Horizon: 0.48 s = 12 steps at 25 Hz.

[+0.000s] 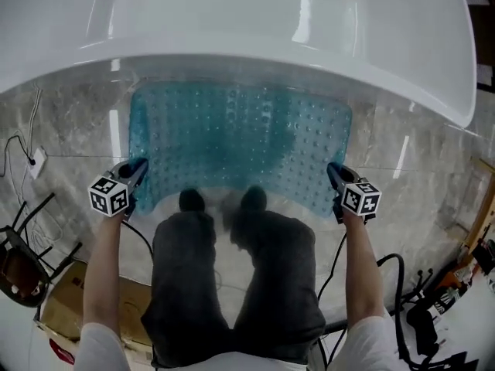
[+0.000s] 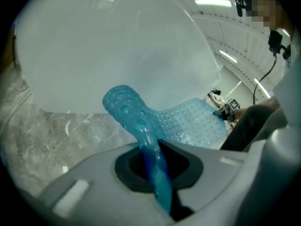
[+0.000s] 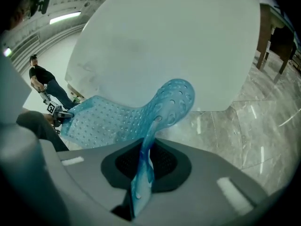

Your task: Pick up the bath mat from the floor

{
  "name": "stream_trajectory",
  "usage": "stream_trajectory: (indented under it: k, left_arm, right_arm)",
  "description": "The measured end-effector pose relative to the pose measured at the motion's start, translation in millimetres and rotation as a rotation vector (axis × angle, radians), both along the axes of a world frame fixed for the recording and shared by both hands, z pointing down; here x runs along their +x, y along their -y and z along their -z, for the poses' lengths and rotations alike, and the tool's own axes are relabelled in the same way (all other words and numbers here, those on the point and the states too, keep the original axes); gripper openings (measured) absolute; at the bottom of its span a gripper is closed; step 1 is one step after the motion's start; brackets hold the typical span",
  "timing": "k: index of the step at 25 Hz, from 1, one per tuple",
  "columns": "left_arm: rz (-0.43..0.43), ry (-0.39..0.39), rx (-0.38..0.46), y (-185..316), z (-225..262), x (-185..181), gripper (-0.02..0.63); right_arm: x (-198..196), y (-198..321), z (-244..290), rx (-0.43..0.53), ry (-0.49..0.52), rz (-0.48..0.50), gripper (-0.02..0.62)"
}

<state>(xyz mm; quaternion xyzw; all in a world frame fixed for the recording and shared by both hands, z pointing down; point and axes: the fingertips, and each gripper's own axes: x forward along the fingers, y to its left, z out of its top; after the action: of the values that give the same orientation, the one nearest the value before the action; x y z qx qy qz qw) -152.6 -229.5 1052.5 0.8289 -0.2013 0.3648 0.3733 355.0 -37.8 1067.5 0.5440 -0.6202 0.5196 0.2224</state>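
Observation:
A translucent blue bath mat (image 1: 240,137) studded with round bumps lies on the marble floor in front of the white tub. In the head view my left gripper (image 1: 138,170) is at its near left corner and my right gripper (image 1: 334,175) at its near right corner. The left gripper view has the left gripper (image 2: 157,173) shut on the mat's edge (image 2: 136,119), which curls up out of the jaws. My right gripper (image 3: 143,166) is likewise shut on a raised corner of the mat (image 3: 167,102). The rest of the mat stays flat.
The white bathtub (image 1: 232,22) bulges over the mat's far side. My dark-trousered legs and shoes (image 1: 232,238) stand at the mat's near edge. A cardboard box (image 1: 62,304) and black stand (image 1: 19,261) sit at the lower left, cables (image 1: 394,273) at the right. Another person (image 3: 42,81) stands far off.

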Motion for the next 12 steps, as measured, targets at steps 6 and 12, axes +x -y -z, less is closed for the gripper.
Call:
stream_trajectory:
  k: [6,12]
  left_arm:
    - [0.003,-0.023,0.009,-14,137,-5,0.020]
    - [-0.026,-0.045,0.028,-34,287,-14,0.020]
  right_arm:
    - [-28,-2,129,0.007,0.046,-0.021,0.032]
    - [-64,-13,278,0.047,0.112,-0.045,0.032]
